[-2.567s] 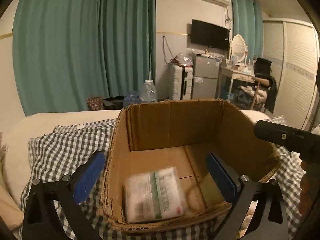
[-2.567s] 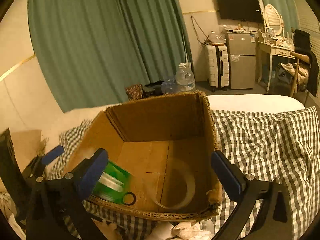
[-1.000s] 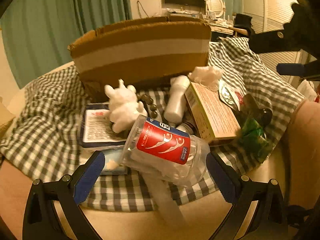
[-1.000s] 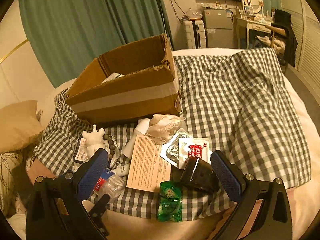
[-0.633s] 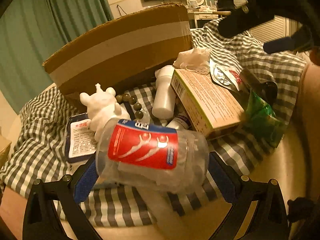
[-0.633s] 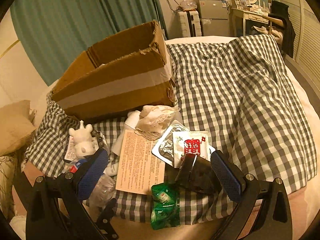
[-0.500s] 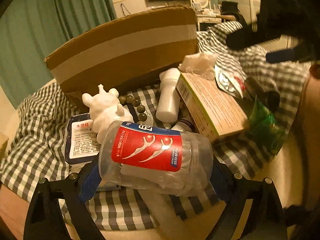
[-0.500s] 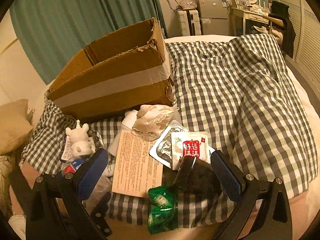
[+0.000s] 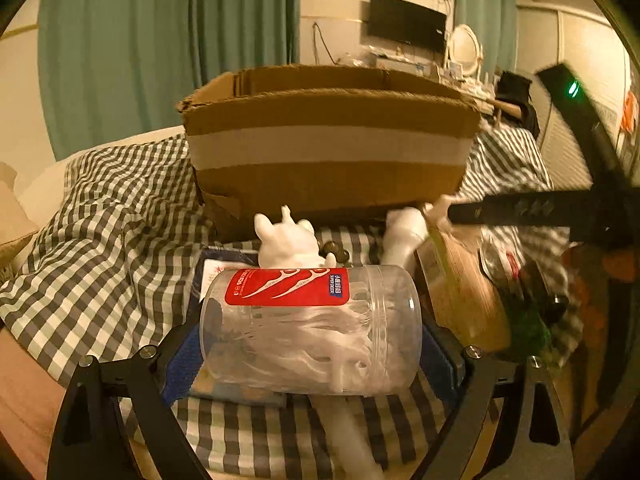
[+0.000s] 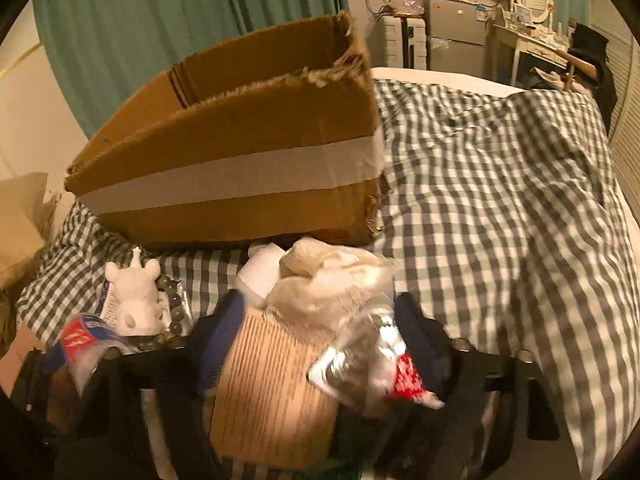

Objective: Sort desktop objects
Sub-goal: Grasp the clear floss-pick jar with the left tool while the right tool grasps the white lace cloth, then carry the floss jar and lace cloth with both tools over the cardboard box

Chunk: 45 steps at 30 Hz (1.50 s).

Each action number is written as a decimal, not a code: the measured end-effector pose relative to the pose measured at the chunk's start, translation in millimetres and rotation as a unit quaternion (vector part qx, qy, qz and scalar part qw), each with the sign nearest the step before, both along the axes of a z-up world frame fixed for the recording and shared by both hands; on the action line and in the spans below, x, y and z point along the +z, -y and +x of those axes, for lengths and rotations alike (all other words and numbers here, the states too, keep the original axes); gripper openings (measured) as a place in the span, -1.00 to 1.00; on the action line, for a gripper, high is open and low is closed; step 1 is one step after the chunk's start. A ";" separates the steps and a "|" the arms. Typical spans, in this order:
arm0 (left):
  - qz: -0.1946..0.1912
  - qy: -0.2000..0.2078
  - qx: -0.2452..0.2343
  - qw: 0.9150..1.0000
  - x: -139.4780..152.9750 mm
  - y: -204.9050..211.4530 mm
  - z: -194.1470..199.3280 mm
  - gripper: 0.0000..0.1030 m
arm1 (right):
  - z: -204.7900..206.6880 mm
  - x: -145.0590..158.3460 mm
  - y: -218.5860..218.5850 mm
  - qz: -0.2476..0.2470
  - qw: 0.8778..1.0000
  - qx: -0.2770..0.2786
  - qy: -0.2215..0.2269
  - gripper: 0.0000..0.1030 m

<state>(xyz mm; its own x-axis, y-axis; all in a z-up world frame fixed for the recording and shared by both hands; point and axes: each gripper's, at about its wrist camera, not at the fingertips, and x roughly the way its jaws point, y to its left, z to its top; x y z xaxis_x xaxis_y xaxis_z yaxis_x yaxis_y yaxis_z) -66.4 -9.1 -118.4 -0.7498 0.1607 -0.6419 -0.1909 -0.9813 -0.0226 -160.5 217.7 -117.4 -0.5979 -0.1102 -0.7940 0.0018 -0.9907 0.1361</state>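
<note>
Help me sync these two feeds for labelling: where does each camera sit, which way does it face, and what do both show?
Left wrist: rides the left gripper, low, facing the cardboard box; its fingers clamp the clear jar.
Right wrist: rides the right gripper, higher, facing the same box; its fingers straddle the tan carton and foil packets.
Shared: box, white figurine, jar, checked cloth.

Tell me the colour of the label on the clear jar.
Red, with a blue end strip, on the clear jar; clearest in the left wrist view.
</note>
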 end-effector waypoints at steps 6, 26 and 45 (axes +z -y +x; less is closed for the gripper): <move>0.010 -0.016 0.010 1.000 4.8 6.2 -5.5 0.81 | -4.3 -13.1 0.9 -0.007 1.000 0.005 0.013 -0.69; 0.049 -0.056 0.042 0.996 60.7 26.1 22.4 0.81 | 76.7 80.4 15.8 -0.020 0.996 0.017 -0.082 -0.73; 0.041 -0.106 0.031 0.993 135.4 16.6 13.2 0.81 | 100.5 155.5 39.3 0.009 0.987 0.059 -0.151 -0.73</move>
